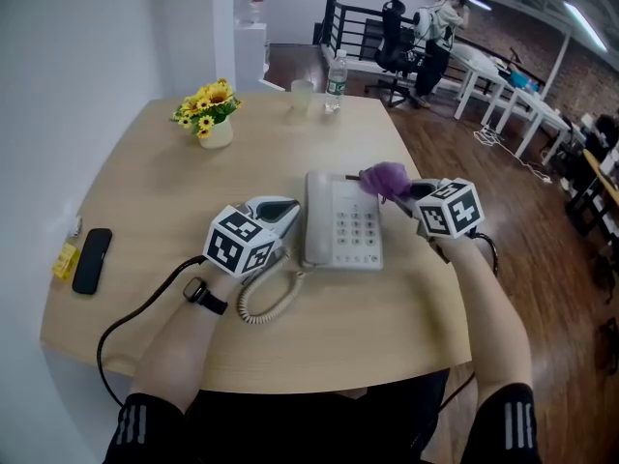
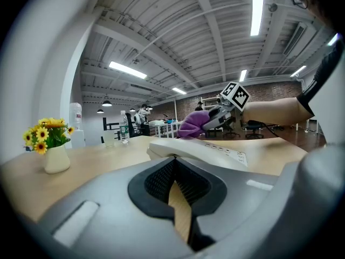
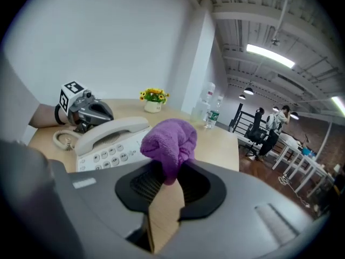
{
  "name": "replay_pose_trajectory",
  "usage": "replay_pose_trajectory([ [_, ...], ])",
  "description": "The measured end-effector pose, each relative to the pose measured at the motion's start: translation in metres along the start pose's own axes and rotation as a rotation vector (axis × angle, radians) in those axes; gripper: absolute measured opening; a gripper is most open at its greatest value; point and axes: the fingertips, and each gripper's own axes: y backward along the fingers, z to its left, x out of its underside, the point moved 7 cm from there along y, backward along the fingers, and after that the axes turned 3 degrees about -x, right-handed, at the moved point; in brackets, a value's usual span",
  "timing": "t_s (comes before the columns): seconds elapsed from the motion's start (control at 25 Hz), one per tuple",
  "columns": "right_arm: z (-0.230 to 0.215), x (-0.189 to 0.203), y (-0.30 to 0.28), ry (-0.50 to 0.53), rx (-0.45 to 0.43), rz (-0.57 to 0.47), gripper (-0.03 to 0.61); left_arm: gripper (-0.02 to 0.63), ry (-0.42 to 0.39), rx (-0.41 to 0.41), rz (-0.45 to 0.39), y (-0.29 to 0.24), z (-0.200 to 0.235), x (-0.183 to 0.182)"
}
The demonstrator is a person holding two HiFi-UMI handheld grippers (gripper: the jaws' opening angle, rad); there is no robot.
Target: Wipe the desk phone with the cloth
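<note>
The white desk phone lies mid-table with its handset in the cradle on its left side. A purple cloth hangs bunched over the phone's far right corner, and my right gripper is shut on it. In the right gripper view the cloth sticks up from between the jaws, with the phone to the left. My left gripper rests at the phone's left edge, beside the handset. Its jaws are shut with nothing between them. From there the phone and the cloth show just ahead.
The coiled cord loops in front of the phone's left corner. A vase of yellow flowers, a cup and a water bottle stand at the far side. A black mobile and a yellow item lie at the left edge.
</note>
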Motion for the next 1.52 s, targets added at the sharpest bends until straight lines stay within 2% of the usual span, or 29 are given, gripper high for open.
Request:
replay_pose_trajectory([
  [0.16,-0.005,-0.012,-0.012,-0.048,-0.026,-0.025,0.086,-0.006,0.003,-0.002,0.0,0.001,0.0,0.001],
  [0.4,0.017,0.006,-0.028,-0.013,-0.079,0.026,0.086,-0.006,0.002,0.002,0.0,-0.001,0.0,0.0],
  [0.72,0.074,0.045,0.013,0.072,-0.179,0.008,0.086,-0.006,0.01,0.001,-0.002,0.0,0.001,0.001],
  [1.08,0.123,0.08,0.052,0.091,-0.26,0.013,0.086,-0.006,0.005,-0.003,-0.003,0.001,0.0,0.0],
  [1.24,0.113,0.063,0.064,0.1,-0.218,-0.051,0.086,-0.006,-0.007,-0.003,0.0,0.001,-0.001,-0.001],
  [1.4,0.074,0.016,0.056,0.066,-0.164,-0.148,0.086,-0.006,-0.012,-0.006,0.0,0.001,-0.001,-0.001],
  [1.52,0.048,-0.016,0.031,0.052,-0.108,-0.17,0.086,-0.006,-0.007,-0.005,0.0,0.001,-0.001,0.0],
])
